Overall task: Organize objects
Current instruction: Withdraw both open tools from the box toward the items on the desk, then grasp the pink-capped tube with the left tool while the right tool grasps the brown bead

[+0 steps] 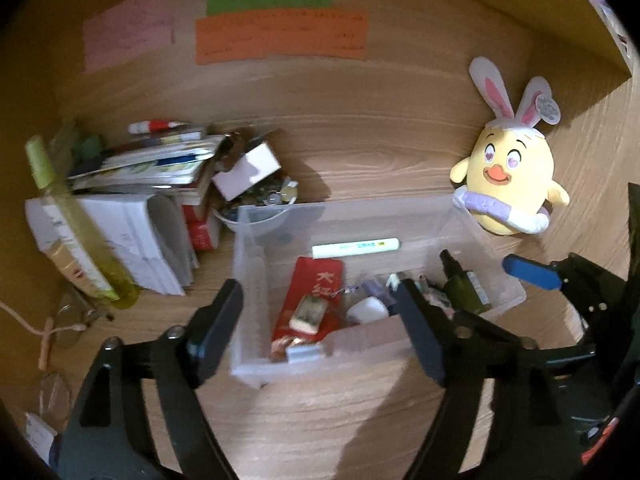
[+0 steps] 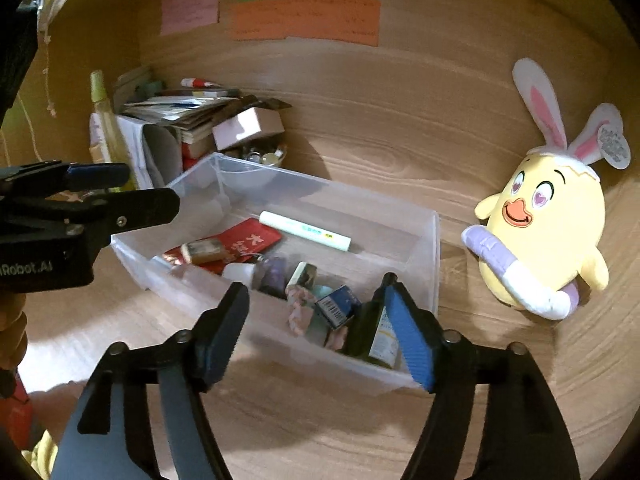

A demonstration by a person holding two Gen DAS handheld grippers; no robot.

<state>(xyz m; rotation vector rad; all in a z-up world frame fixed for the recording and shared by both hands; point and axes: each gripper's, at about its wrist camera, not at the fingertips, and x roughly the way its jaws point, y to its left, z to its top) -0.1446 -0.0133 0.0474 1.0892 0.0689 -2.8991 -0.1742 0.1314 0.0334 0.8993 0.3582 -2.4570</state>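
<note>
We hover both spread hand-held grippers, left (image 1: pixel 320 320) and right (image 2: pixel 320 332), over the part-filled bin (image 1: pixel 488 232); clutter pile (image 1: pixel 160 184) at ten o'clock remains

The near part of the worktop (image 2: pixel 320 432), in front of the clear bin (image 2: pixel 434 240), lies bare, and so does the wide strip between the bin's far wall and the back panel. The bin is open-topped; its far half holds only a white marker (image 2: pixel 305 231), while the near half is crowded with small items, a dark bottle (image 2: pixel 370 336) upright in the near right corner. A leaning stack of books and papers (image 1: pixel 132 200) blocks the left side. A yellow plush chick (image 2: pixel 548 236) stands near the bin's right side.
</note>
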